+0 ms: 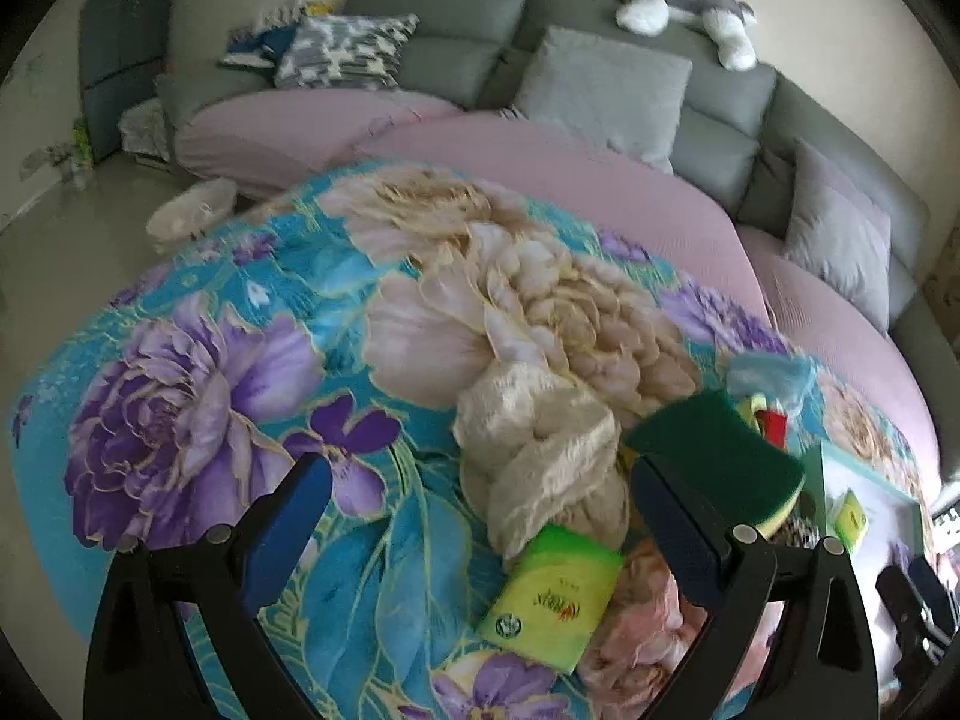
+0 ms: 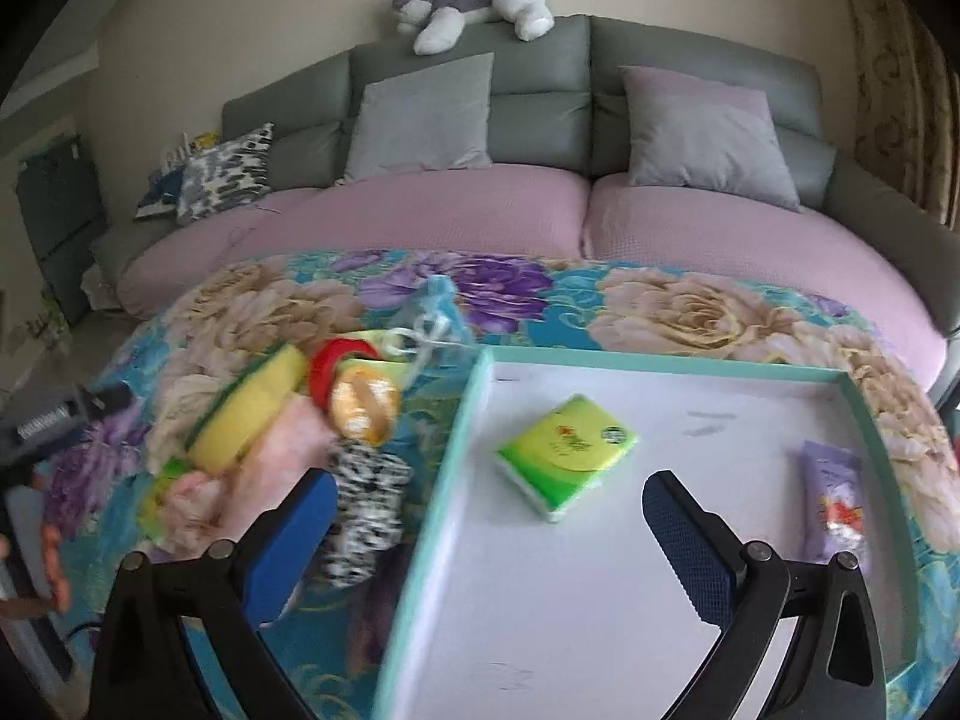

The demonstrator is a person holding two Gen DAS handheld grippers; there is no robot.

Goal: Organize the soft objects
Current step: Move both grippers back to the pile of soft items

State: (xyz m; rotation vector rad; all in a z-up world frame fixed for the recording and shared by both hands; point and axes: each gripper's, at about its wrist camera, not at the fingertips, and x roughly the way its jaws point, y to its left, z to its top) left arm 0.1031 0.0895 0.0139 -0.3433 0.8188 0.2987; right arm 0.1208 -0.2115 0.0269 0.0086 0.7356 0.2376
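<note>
My left gripper point(image 1: 480, 516) is open and empty above the floral blanket point(image 1: 198, 372). Between its fingers lie a beige fluffy cloth point(image 1: 540, 450) and a green tissue pack point(image 1: 552, 600). A green-and-yellow sponge point(image 1: 720, 450) sits by the right finger, a pink cloth point(image 1: 642, 642) below it. My right gripper point(image 2: 489, 516) is open and empty over the teal-rimmed white tray point(image 2: 474, 396). In the tray lie a green tissue pack point(image 2: 567, 447) and a purple packet point(image 2: 837, 492). Left of the tray lie the sponge point(image 2: 252, 414), pink cloth point(image 2: 282, 456), a black-and-white soft item point(image 2: 366, 510) and a bun-like toy point(image 2: 366, 408).
A grey sofa point(image 2: 540, 90) with pink seat covers and grey cushions point(image 2: 420, 114) stands behind the blanket. A plush husky point(image 2: 474, 0) lies on its back. A light blue mesh pouch point(image 2: 432, 312) and a red ring point(image 2: 327, 372) lie in the pile. The left gripper shows at the left edge point(image 2: 48, 420).
</note>
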